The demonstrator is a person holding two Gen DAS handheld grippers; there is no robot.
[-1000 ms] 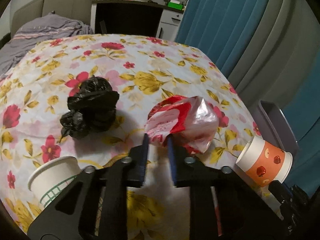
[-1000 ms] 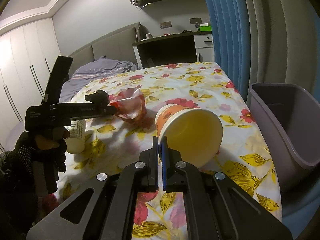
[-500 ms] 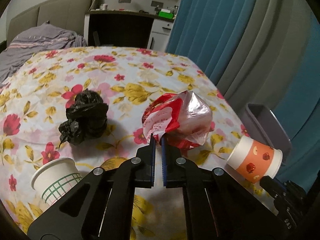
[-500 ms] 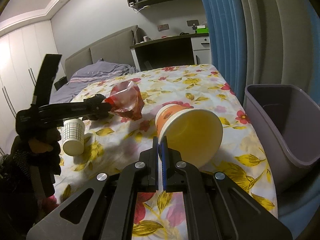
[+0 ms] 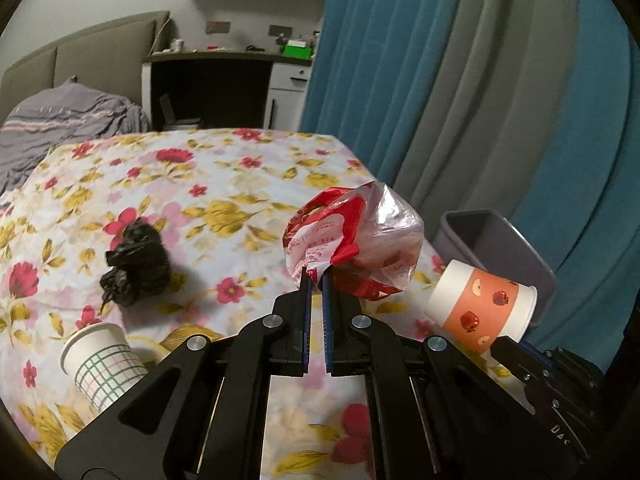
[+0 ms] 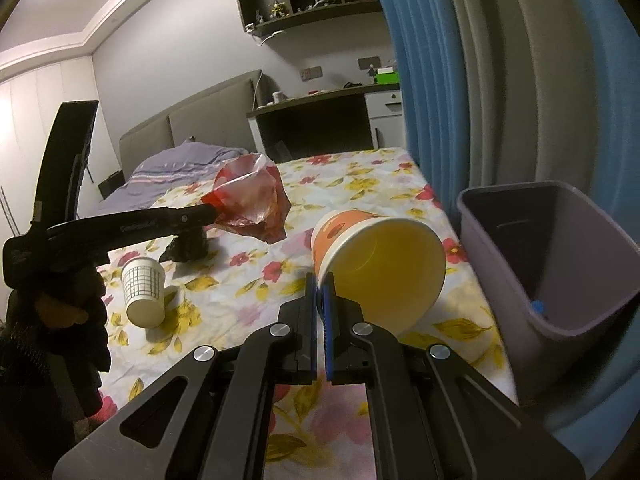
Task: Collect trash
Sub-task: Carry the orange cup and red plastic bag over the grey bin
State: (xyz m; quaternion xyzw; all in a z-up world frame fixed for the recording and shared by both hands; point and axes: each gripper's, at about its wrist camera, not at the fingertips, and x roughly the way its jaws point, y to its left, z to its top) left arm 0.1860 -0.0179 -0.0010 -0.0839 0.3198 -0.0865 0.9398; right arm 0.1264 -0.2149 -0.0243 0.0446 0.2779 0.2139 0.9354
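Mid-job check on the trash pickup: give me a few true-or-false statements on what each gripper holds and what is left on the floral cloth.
1. The left gripper is shut on the red and clear plastic bag. True.
2. The right gripper holds the checked white cup. False: it pinches the rim of the orange cup; the checked cup stands upside down on the cloth.
3. The crumpled black bag lies on the floral cloth, held by neither gripper. True.
4. The grey bin already contains the orange cup. False: that cup is in the gripper, outside the bin.
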